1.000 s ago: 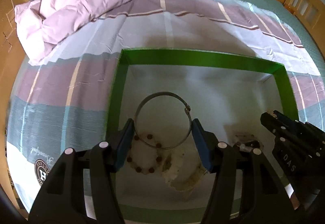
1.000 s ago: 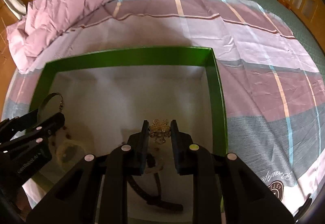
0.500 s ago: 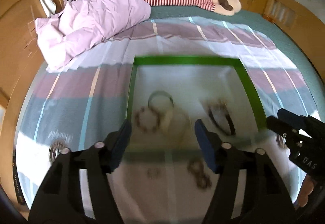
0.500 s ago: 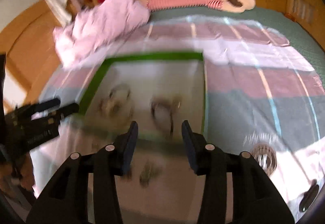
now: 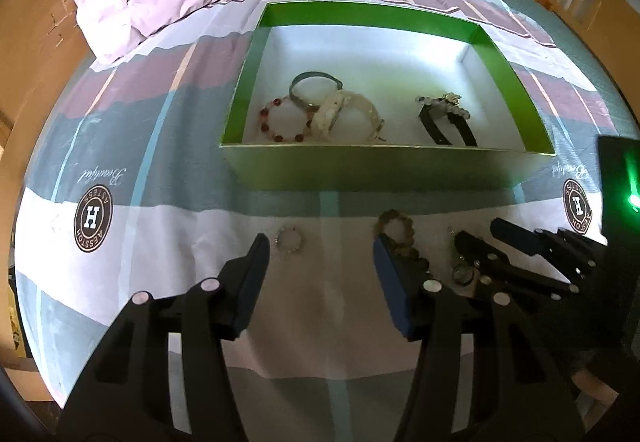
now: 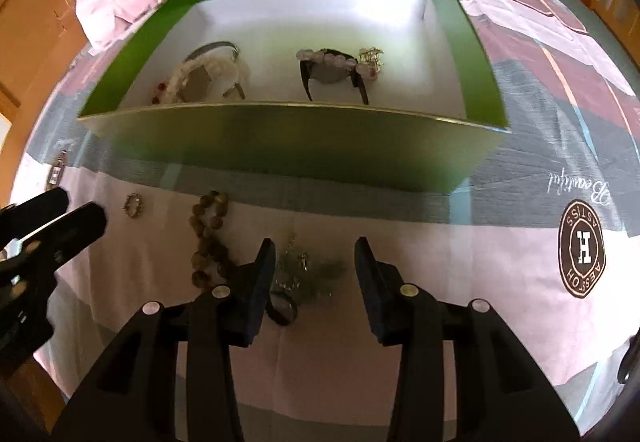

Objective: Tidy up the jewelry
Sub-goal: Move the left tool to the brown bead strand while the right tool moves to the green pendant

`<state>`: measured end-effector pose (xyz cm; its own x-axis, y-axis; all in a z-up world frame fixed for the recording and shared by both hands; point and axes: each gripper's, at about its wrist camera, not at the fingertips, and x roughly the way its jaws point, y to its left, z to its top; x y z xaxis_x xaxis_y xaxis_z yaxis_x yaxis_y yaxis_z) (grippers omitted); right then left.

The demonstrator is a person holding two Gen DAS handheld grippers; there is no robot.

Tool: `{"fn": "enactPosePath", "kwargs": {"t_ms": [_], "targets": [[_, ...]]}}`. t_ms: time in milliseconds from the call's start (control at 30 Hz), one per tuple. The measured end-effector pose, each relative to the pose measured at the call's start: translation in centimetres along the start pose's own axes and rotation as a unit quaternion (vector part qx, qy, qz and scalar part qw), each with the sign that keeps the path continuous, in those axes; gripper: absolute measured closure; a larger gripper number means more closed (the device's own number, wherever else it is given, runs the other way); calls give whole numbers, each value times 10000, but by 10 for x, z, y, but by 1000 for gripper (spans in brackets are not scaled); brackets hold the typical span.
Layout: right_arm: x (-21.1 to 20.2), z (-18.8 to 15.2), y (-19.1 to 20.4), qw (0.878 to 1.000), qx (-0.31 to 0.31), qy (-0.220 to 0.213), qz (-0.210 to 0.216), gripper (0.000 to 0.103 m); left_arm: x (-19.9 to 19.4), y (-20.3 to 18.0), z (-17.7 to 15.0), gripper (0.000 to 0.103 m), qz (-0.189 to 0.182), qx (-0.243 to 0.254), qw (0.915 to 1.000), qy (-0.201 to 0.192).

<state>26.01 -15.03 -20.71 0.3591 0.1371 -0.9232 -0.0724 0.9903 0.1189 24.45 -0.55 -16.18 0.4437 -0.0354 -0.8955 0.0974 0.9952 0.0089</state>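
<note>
Left wrist view: a second earlier I had the left gripper (image 5: 318, 278) down inside the green box (image 5: 384, 165), jaws either side of the metal bangle (image 5: 316, 87). It had since pulled back over the near wall and hung above the bedsheet (image 5: 168, 226) in front of the box. Its jaws had just closed a little, but stood apart with nothing between them. The bangle stayed in the box with the red bead bracelet (image 5: 285, 123) and the white bracelet (image 5: 348, 113); the black headband (image 5: 448, 121) lay to their right. So that drop was done. Loose on the sheet: a small ring bracelet (image 5: 289, 240) just ahead of the left finger, and a brown bead strand (image 5: 400, 238) touching or passing behind the right finger, I couldn't tell which.

Right wrist view: the right gripper (image 6: 315, 274) had been pinching a gold ornament (image 6: 371, 57) over the box floor. That piece sat beside the headband, released. The jaws were open and empty, hovering over a tangled chain (image 6: 296, 266) on the sheet, the bead strand just left of it.

My read: two items delivered, at least three left outside. The chain looked like the right's next pick; a thin, tangled thing could slip the pads.
</note>
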Motion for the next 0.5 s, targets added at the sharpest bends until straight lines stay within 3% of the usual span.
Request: {"fn": "enactPosePath", "kwargs": {"t_ms": [33, 100, 200, 267, 500], "targets": [[3, 1, 1, 10000, -18, 69, -20, 62, 1, 1, -1, 49, 11, -5, 10000, 13], [6, -1, 3, 9999, -54, 104, 29, 75, 2, 2, -1, 49, 22, -5, 10000, 31], [3, -4, 2, 9999, -129, 88, 31, 79, 6, 1, -2, 49, 30, -7, 10000, 85], [-2, -5, -2, 9999, -129, 61, 39, 90, 11, -2, -3, 49, -10, -1, 9999, 138], [-20, -14, -31, 9997, 224, -53, -23, 93, 30, -28, -4, 47, -198, 114, 9992, 332]]}}
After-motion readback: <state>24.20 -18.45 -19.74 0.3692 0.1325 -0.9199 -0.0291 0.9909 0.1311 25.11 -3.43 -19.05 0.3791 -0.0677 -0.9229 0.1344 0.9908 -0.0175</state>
